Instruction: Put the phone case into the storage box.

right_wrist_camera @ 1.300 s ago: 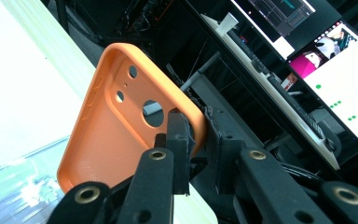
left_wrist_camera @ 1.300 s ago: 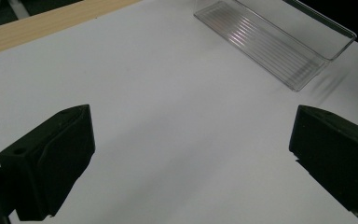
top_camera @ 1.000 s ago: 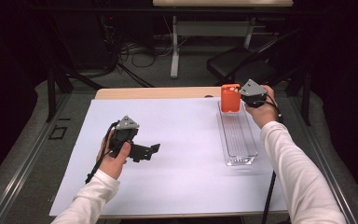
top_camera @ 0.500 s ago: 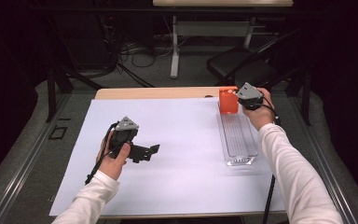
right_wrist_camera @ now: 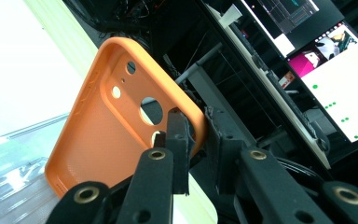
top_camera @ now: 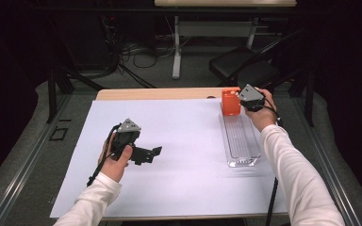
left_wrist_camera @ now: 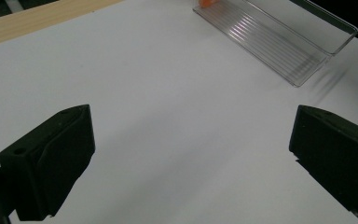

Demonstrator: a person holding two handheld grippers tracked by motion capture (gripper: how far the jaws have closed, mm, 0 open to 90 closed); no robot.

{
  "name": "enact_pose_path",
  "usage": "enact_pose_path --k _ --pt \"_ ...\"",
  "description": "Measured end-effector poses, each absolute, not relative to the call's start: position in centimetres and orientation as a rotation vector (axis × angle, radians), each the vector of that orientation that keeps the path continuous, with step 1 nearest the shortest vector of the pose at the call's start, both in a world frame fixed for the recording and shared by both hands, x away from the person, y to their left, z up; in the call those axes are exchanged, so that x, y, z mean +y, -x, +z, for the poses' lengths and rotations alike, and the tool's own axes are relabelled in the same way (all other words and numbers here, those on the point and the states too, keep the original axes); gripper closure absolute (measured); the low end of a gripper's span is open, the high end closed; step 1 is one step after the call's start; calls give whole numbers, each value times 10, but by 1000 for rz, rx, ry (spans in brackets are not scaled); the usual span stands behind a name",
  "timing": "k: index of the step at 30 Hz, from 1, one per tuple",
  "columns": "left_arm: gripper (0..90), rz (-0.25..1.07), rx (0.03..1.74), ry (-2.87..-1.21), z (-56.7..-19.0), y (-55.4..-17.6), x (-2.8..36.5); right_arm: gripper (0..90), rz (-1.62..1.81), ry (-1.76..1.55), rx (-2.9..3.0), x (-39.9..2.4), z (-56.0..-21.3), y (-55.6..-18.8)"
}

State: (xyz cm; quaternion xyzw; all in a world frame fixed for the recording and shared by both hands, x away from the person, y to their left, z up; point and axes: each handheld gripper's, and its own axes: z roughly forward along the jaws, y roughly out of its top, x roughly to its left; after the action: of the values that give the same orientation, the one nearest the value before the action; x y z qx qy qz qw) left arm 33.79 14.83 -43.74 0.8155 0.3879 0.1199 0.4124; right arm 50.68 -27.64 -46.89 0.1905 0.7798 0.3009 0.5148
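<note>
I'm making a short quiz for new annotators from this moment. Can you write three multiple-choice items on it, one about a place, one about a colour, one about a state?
1. Where does the clear tray lie?
A. on the table's right side
B. at the table's left edge
C. on the floor

2. What colour is the phone case?
A. blue
B. orange
C. green

3. How do the left gripper's jaws stand?
A. shut on the case
B. shut on the tray
C. wide open, nothing between them

Answers:
1 A: in the high view the clear tray lies on the white sheet at the right.
2 B: the phone case, pinched at its edge by the right gripper, is orange.
3 C: the left gripper has its jaws far apart over bare paper.
</note>
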Motion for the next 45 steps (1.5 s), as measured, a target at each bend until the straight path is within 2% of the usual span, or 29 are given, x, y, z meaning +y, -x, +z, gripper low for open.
enact_pose_path --k 26,37,45 --pt "4 293 988 -2051 -441 -337 152 772 673 -487 1864 -289 -474 -516" --pt "4 294 996 -2054 -442 -337 153 683 682 -507 1870 -288 -476 -518" --pt "4 293 998 -2052 -442 -336 154 563 702 -545 1869 -286 -474 -517"
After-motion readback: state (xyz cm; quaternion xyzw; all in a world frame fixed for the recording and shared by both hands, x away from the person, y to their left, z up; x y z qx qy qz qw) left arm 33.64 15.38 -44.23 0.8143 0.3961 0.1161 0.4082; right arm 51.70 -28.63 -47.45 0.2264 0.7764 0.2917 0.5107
